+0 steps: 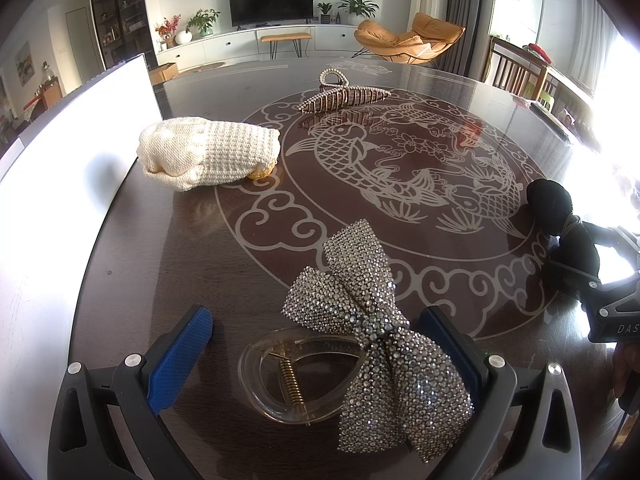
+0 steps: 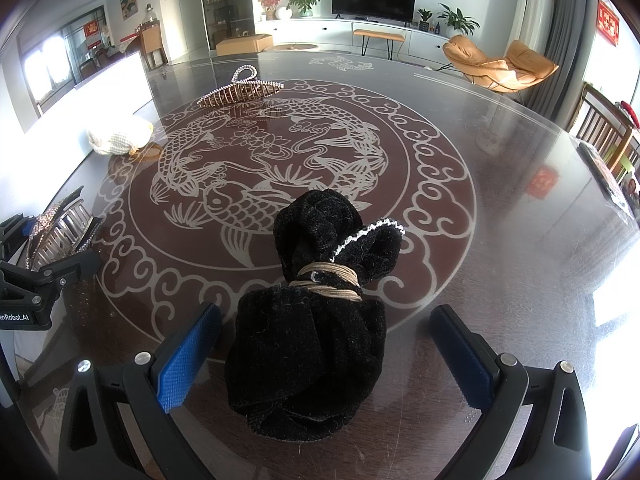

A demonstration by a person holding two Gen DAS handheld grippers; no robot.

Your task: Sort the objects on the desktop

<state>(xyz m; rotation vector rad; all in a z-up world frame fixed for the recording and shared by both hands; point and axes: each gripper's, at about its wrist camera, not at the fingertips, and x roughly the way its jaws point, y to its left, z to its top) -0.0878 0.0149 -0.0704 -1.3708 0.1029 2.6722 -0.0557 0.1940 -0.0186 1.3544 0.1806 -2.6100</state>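
A rhinestone bow hair clip (image 1: 372,320) with a clear claw base lies on the dark table between the fingers of my left gripper (image 1: 320,344), which is open around it; the right pad (image 1: 452,348) is close to the bow. My right gripper (image 2: 324,348) is open around a black velvet bow (image 2: 320,320) tied with beige cord. The same black bow (image 1: 556,216) shows at the right of the left wrist view. A pearl claw clip (image 1: 344,98) lies at the far side. A cream knitted item (image 1: 208,152) lies at the left.
The table is round and glass-topped, with a white fish pattern (image 2: 260,172). A white board (image 1: 72,152) stands along its left edge. Wooden chairs (image 2: 604,128) stand at the right. The bow clip and left gripper (image 2: 48,240) appear at the left of the right wrist view.
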